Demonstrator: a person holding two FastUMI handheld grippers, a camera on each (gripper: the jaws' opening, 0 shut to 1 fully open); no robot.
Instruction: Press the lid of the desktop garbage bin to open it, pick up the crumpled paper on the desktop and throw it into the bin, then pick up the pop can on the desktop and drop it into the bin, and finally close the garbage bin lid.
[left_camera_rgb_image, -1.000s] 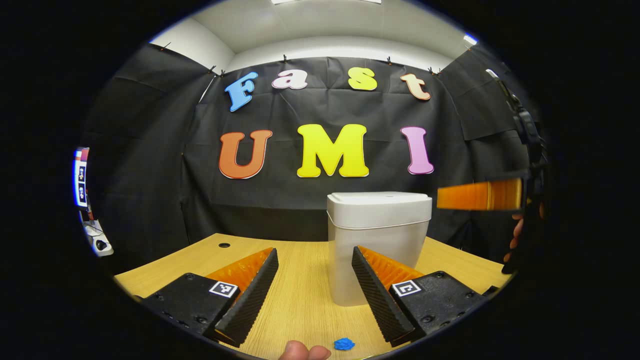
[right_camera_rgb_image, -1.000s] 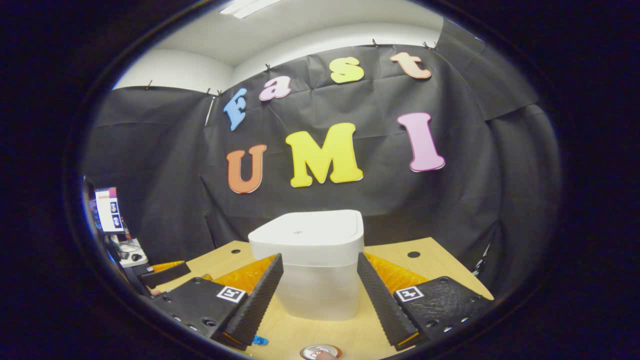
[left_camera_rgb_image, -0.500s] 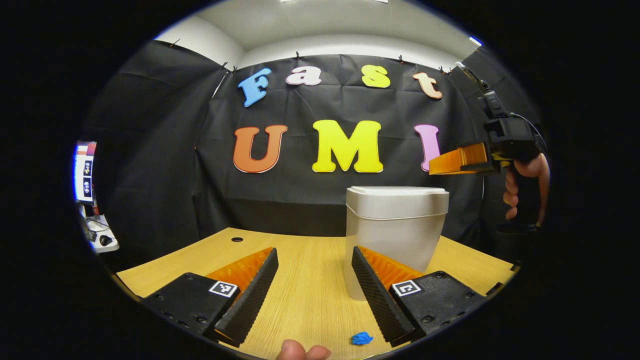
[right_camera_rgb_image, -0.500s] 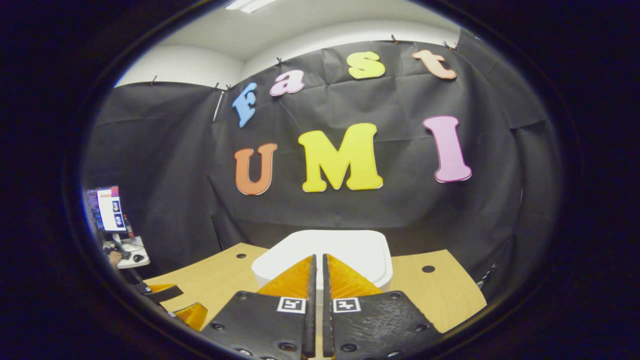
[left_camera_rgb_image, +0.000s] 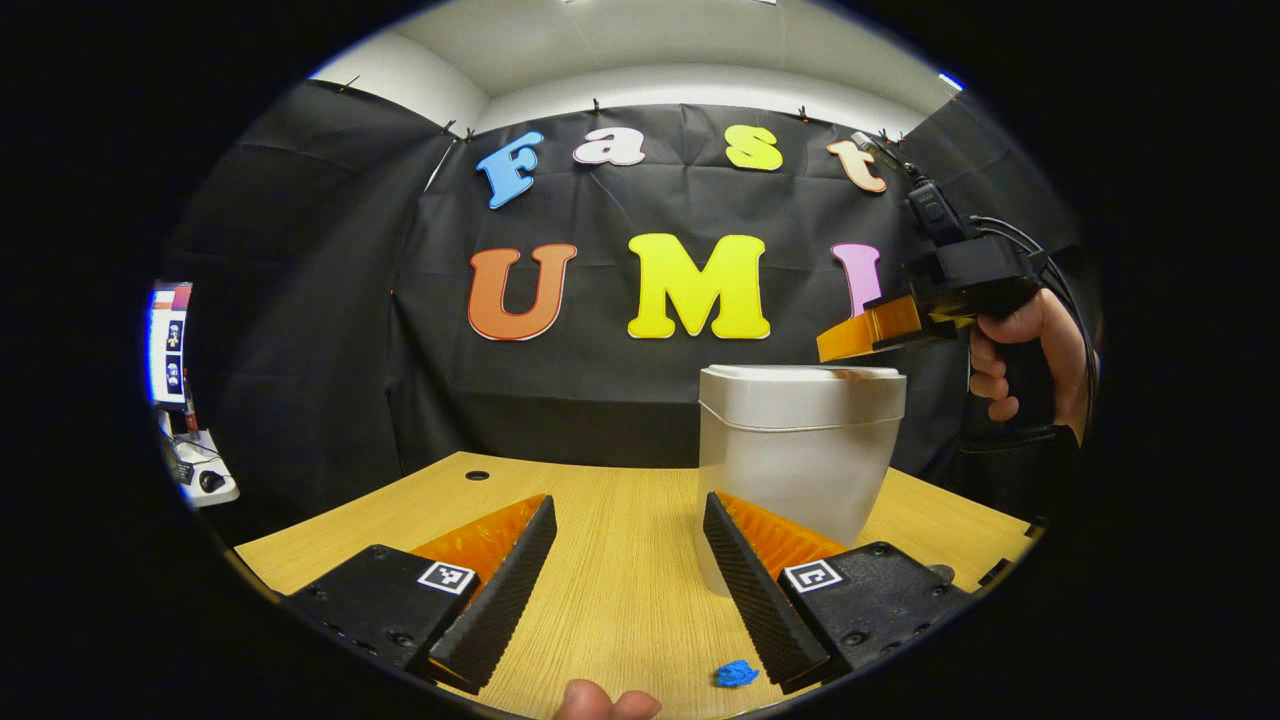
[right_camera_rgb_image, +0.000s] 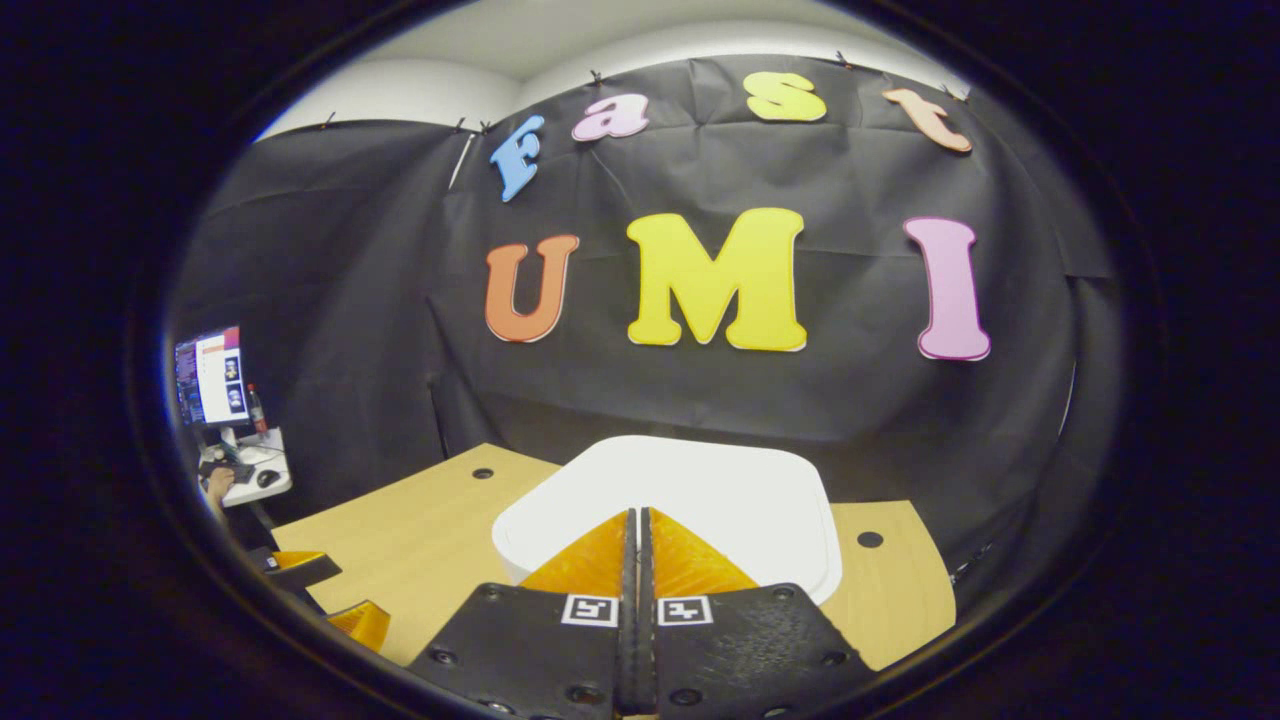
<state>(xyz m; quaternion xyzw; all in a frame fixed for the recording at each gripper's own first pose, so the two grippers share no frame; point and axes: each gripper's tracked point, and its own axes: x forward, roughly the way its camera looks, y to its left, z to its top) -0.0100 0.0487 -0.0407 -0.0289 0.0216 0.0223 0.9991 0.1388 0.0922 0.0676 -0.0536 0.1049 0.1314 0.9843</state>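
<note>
we're on the first step, pressing the bin lid (right_camera_rgb_image: 690, 490) open. right claw (right_camera_rgb_image: 634, 520) is clenched with nothing in it, tips poised over the near part of the lid; in the left gripper view it sits just above the lid's right side (left_camera_rgb_image: 835, 345), contact not clear from here. garbage bin (left_camera_rgb_image: 795, 460) stands on the worktop (left_camera_rgb_image: 600, 560), lid not yet open. left claw (left_camera_rgb_image: 625, 520) is released, empty, low over the worktop just beside the bin. a small blue scrap (left_camera_rgb_image: 737, 673) lies near its right finger, probably the crumpled paper. pop can not spotted. for a clean press we'd go straight down with the closed tips, a short firm push, then lift clear so the lid can swing. risk: an off-axis push tips or slides the light bin.
</note>
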